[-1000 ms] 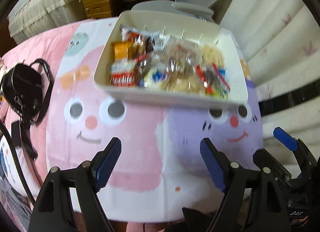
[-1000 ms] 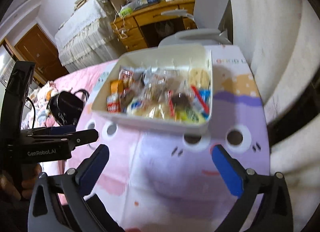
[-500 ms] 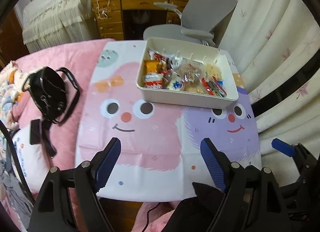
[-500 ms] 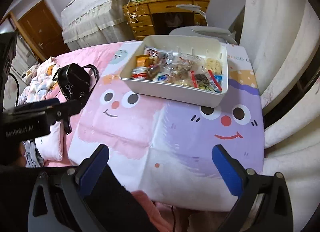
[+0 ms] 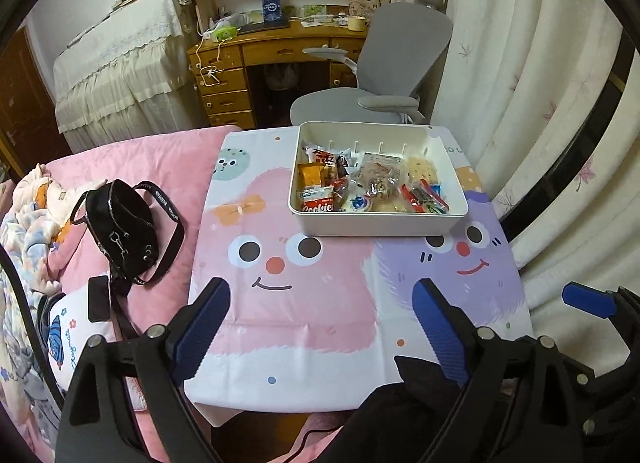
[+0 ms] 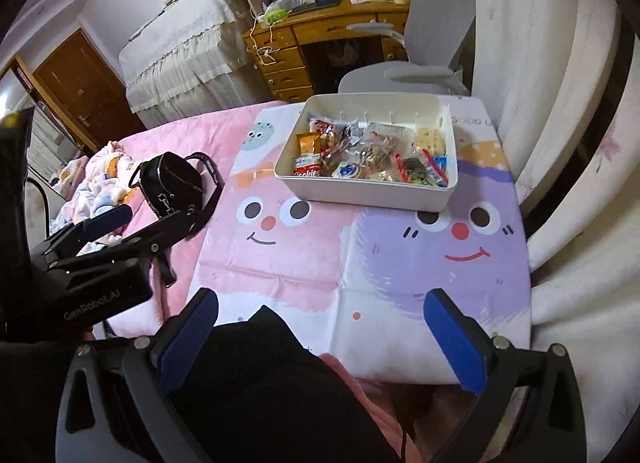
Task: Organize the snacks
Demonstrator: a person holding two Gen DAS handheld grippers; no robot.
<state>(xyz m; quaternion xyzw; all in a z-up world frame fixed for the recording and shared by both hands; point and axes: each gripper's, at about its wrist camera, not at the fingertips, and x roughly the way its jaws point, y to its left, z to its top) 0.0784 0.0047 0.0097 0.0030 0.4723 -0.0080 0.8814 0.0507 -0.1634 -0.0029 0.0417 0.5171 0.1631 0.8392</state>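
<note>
Here, the white bin (image 5: 376, 223) sits on the table (image 5: 320, 303) toward its far end, at about twelve o'clock from the left gripper (image 5: 320, 327) and well apart from it. The snacks (image 5: 368, 187) fill the bin: a cookie packet (image 5: 318, 201) at its near-left corner, an orange packet (image 5: 310, 175) behind that, clear bags in the middle, red and blue wrappers at the right. The left gripper's jaws are opening, with nothing between them but the cartoon-face tablecloth below. The right gripper (image 6: 320, 339) hangs over the near edge of the table, its jaws wide and empty, the bin at roughly one o'clock. A black handbag (image 5: 120, 227) lies on the pink bed (image 5: 160, 167) at about ten o'clock. A grey chair (image 5: 392, 63) stands behind the bin.
</note>
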